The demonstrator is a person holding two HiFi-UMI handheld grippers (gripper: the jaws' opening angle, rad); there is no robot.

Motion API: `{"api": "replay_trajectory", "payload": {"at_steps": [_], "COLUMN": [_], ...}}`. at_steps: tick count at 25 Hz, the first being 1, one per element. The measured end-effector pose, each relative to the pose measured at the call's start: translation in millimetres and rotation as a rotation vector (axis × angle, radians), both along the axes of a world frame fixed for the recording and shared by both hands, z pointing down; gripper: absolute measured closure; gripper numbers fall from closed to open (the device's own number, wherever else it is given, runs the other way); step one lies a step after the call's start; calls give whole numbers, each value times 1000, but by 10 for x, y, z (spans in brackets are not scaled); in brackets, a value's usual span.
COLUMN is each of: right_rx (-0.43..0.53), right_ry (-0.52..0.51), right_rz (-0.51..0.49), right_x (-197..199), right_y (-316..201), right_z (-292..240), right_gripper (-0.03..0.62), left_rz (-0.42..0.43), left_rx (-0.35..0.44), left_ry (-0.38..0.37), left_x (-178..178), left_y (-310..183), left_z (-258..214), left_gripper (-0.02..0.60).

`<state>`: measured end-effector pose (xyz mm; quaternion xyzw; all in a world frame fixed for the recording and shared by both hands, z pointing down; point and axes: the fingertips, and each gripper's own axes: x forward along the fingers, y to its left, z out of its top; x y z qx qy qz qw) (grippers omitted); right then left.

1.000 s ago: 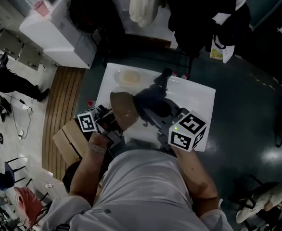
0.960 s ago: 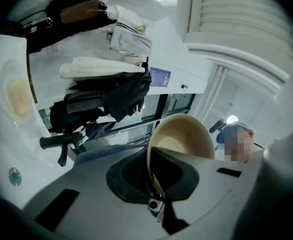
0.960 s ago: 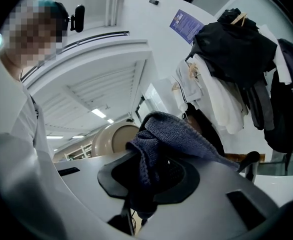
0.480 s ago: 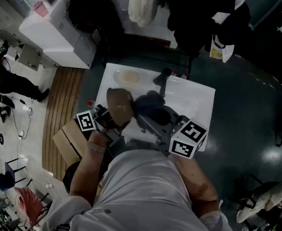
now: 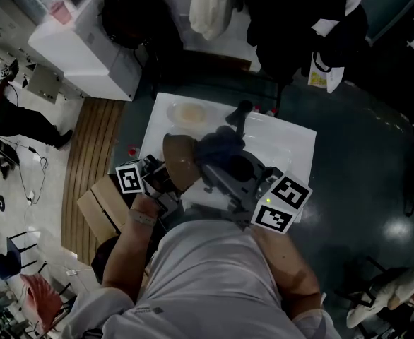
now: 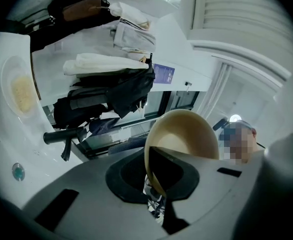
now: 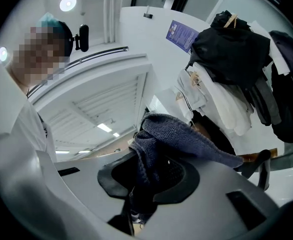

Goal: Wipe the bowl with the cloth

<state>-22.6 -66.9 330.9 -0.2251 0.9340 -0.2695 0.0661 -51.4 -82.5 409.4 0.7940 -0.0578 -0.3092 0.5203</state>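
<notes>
So the left gripper [image 6: 154,196] has its jaws clamped on the rim of the tan bowl [image 6: 186,131]. The bowl is up off the white table [image 5: 295,143], tipped on its side over the near left part of it. The right gripper [image 7: 139,206] is pinched tight on a bunched dark blue cloth [image 7: 179,136]. In the head view the cloth sits right up against the bowl's right side, roughly above the middle of the table, but I can't tell if it's actually pressing on the surface. Handling-wise, my guess is the bowl is smooth hard plastic or similar: light, rigid, kinda slick. So a rim pinch could let it swivel once the cloth pushes on it. I'd want a deep bite on the rim and strokes toward the held edge, not away. The cloth looks like soft terry, floppy, easy to grab anywhere, though a loose tail sticks out, so a tight bunch probably wipes better. There's also a shallow dish [image 5: 188,113] with something pale in it by the far left corner and a black handle thing [image 5: 239,116] near the far edge, both apart from the action.
</notes>
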Motion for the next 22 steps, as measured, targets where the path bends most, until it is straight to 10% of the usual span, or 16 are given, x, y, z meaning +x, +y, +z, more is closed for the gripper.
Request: {"api": "replay_trajectory", "payload": {"at_steps": [22], "right_rx": [-82], "right_ry": [68], "right_rz": [29], "right_x": [0], "right_y": [-24], "right_z": [346], "right_gripper": [511], "left_rz": [-7], "left_rx": [56], "left_ry": [-65], "left_x": [-82], "left_y": [-29], "left_z": [-112], "left_gripper": [561]}}
